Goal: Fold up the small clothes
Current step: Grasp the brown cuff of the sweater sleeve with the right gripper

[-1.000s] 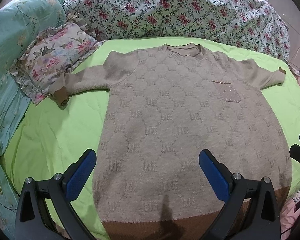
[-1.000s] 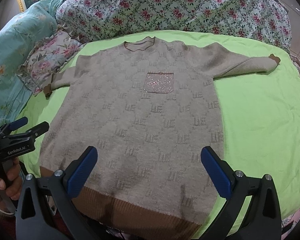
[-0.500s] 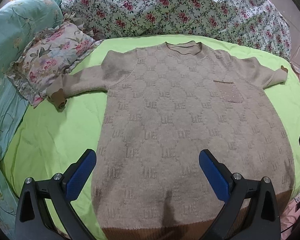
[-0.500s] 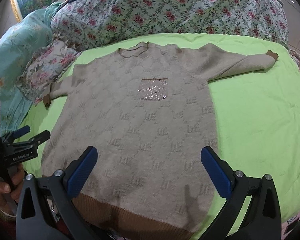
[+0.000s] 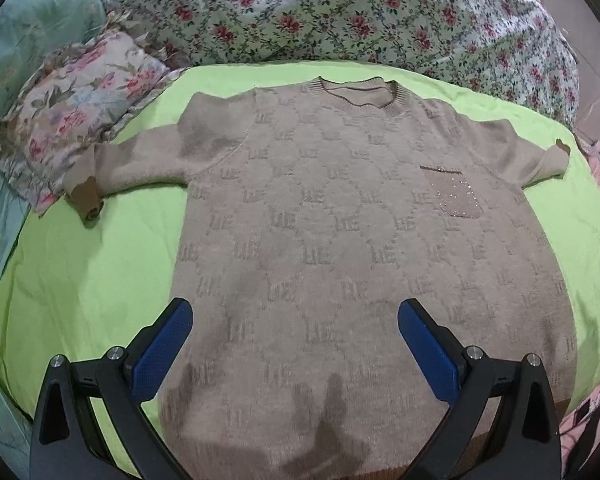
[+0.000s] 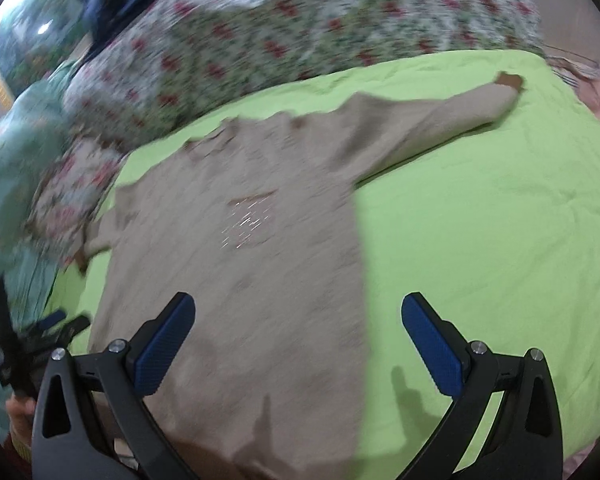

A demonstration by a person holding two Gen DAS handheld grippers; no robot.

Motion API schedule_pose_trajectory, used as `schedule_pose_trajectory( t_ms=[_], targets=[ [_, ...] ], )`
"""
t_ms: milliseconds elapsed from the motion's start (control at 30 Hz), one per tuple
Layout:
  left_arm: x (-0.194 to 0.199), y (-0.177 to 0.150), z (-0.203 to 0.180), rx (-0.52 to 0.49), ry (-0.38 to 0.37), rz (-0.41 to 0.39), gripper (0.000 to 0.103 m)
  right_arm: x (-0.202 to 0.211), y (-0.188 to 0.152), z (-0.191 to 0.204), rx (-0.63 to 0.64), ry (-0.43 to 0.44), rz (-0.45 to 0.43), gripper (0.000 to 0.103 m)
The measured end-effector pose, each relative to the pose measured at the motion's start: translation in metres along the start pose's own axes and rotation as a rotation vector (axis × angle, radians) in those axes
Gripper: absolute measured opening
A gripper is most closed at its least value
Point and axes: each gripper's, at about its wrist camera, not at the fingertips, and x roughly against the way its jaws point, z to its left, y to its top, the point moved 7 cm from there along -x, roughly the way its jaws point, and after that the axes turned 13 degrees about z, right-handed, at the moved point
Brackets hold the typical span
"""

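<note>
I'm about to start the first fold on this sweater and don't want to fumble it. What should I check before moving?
1. Sweater lies flat, front up on the green sheet: ok.
2. Both sleeves spread out: ok; left cuff touches the floral pillow.
3. Left gripper open, holding nothing: ok.
4. Right gripper open, holding nothing: ok.
5. Right wrist view sharp enough to aim: not ok, blurred.
6. Hem flat: cannot tell, mostly hidden.
</note>
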Motion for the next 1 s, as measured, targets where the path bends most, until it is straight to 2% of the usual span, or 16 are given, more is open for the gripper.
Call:
schedule_pose_trajectory(
  t_ms=[100,167,233,367,467,600,667,767,833,900,933,967,1000],
  targets=[
    [-0.006,0.006,-0.004,-0.009,0.008,0.009,0.103,0.001,0.036,-0.045,-0.087,-0.015,-0.037,0.100],
    [-0.011,0.009,-0.008,-0.011,0.005,0.022,0.103,-0.002,0.065,-0.079,-0.164,-0.021,-0.058,0.083],
    [-0.017,0.012,-0.011,-0.011,0.000,0.038,0.103,-0.004,0.091,-0.107,-0.225,-0.031,-0.078,0.072],
    [-0.033,0.018,-0.018,-0.022,0.002,0.067,0.103,-0.002,0.160,-0.159,-0.309,-0.074,-0.162,0.062],
    [-0.046,0.022,-0.022,-0.022,0.007,0.086,0.103,-0.008,0.205,-0.180,-0.323,-0.110,-0.196,0.061],
    [-0.064,0.027,-0.026,-0.022,0.007,0.132,0.103,-0.040,0.255,-0.216,-0.405,-0.132,-0.174,0.061],
    [-0.070,0.031,-0.028,-0.023,0.014,0.136,0.103,-0.059,0.270,-0.231,-0.424,-0.177,-0.149,0.061],
    [-0.079,0.037,-0.027,-0.012,0.009,0.151,0.103,-0.082,0.282,-0.251,-0.450,-0.216,-0.109,0.061],
    [-0.084,0.039,-0.026,-0.001,0.001,0.161,0.103,-0.096,0.285,-0.262,-0.457,-0.275,-0.076,0.059],
    [-0.087,0.043,-0.026,0.007,-0.009,0.163,0.103,-0.095,0.287,-0.264,-0.440,-0.341,-0.087,0.045],
    [-0.087,0.044,-0.025,0.010,-0.017,0.159,0.103,-0.093,0.288,-0.263,-0.435,-0.354,-0.091,0.034],
    [-0.087,0.045,-0.025,0.011,-0.023,0.155,0.103,-0.089,0.288,-0.261,-0.432,-0.339,-0.106,0.018],
    [-0.086,0.046,-0.026,0.008,-0.027,0.151,0.103,-0.084,0.287,-0.259,-0.431,-0.312,-0.121,0.011]
  ],
)
